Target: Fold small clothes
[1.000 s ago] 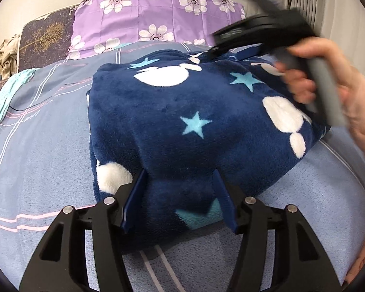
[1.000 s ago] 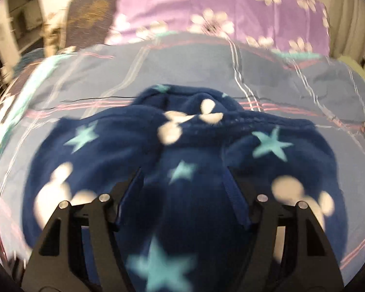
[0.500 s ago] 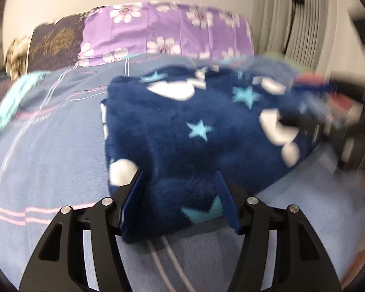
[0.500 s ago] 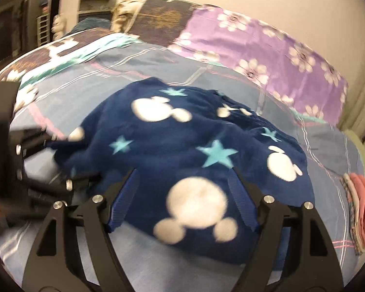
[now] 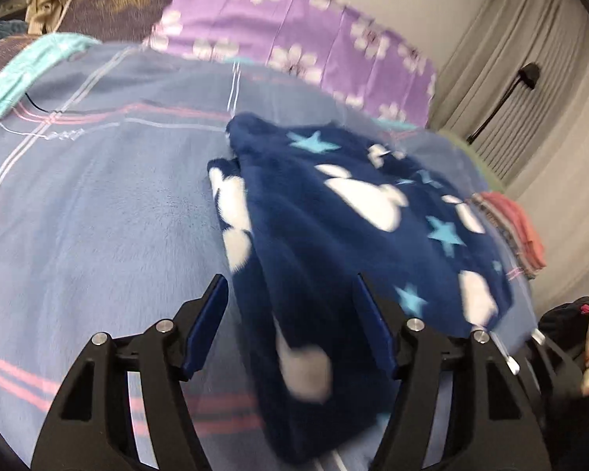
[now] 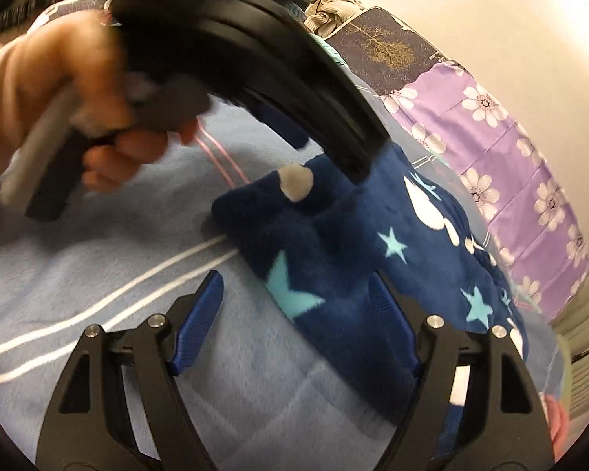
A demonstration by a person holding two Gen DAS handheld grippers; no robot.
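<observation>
A soft blue bedspread (image 5: pixel 98 216) with thin white and pink stripes covers the bed, and a purple flowered pillow (image 5: pixel 294 39) leans at the far end beside grey pleated curtains (image 5: pixel 530 59). On the spread lies a folded garment (image 5: pixel 353 235) of thick navy fleece, printed with turquoise stars and rounded white shapes. The left gripper (image 5: pixel 290 314) stands released, its flat blue pads wide apart; the near folded edge of the garment fills the gap between them, closer to the right pad. The right gripper (image 6: pixel 294 314) is also spread wide, with a corner of the fleece between its ribbed blue pads, against the right one. Ahead of its jaws, the left hand (image 6: pixel 59 110) grips the other tool's handle, blurred. A small stack of coral and striped cloth (image 5: pixel 510 231) sits beyond the garment.
</observation>
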